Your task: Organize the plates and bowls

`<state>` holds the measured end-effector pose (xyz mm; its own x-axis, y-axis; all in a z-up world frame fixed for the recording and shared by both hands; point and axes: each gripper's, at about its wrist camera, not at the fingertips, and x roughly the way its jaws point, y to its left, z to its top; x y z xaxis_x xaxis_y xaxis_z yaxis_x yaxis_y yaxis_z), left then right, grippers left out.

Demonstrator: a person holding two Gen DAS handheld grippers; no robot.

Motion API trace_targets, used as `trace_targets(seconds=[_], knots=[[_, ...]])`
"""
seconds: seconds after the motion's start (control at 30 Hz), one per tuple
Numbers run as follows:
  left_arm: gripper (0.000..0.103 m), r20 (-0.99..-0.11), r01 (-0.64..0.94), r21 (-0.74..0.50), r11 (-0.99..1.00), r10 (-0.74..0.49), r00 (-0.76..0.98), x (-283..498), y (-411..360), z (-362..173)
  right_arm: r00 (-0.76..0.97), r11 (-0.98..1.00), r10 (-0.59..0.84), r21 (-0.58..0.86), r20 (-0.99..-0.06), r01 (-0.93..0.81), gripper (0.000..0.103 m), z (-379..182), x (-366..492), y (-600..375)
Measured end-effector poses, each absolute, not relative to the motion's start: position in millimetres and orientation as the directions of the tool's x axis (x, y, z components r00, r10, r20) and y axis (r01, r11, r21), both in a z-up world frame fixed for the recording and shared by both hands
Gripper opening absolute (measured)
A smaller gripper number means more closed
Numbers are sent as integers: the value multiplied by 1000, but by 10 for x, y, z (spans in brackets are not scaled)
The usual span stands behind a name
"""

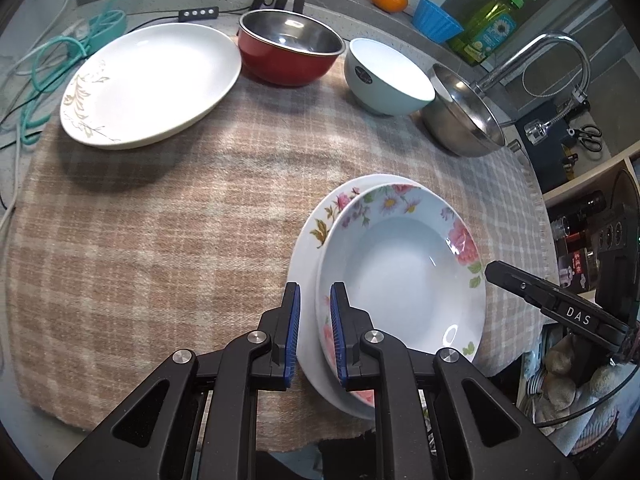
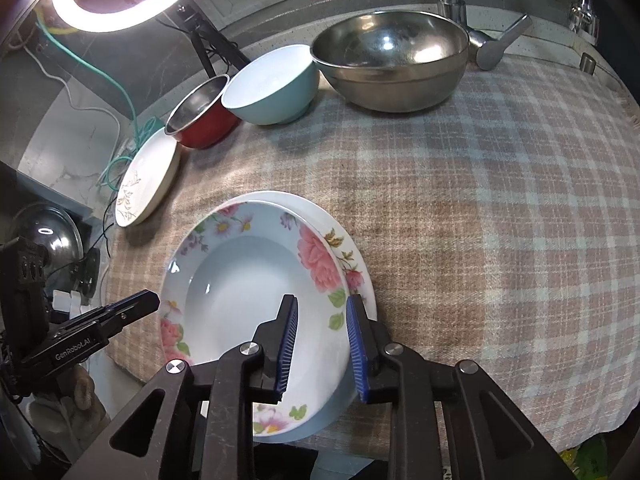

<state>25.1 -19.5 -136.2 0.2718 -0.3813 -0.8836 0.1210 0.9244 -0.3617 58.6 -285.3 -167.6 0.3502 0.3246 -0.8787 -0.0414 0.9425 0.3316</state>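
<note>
At the near edge of the checked cloth (image 2: pixel 500 200), a deep floral plate (image 1: pixel 400 264) sits stacked on a flatter floral plate (image 1: pixel 320 216). The left gripper (image 1: pixel 315 336) has its jaws a bit apart around the stack's rim; can't tell if the pads actually touch. The right gripper (image 2: pixel 322 344) is the same on the opposite rim. Along the far side are a white plate (image 1: pixel 152 80), red bowl (image 1: pixel 288 56), pale blue bowl (image 1: pixel 384 80) and steel bowl (image 1: pixel 460 120).

Pink-flowered white deep plate (image 1: pixel 400 272) on a floral plate (image 1: pixel 320 216); beige checked cloth (image 1: pixel 160 240); red bowl (image 1: pixel 290 52); pale blue bowl (image 1: pixel 386 76); blue-padded black fingers (image 1: pixel 294 332).
</note>
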Motion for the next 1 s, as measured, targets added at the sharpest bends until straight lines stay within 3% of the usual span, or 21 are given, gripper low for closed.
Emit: trace_targets(seconds=[0.53, 1.0], knots=[[14, -871, 38, -348, 937, -338, 358, 436, 608, -1199, 361, 918, 395, 365, -845, -153, 23, -1367, 850, -2101], [14, -862, 36, -300, 953, -287, 419, 1125, 1510, -1060, 350, 904, 428, 387, -833, -184, 23, -1334, 1179, -1208]])
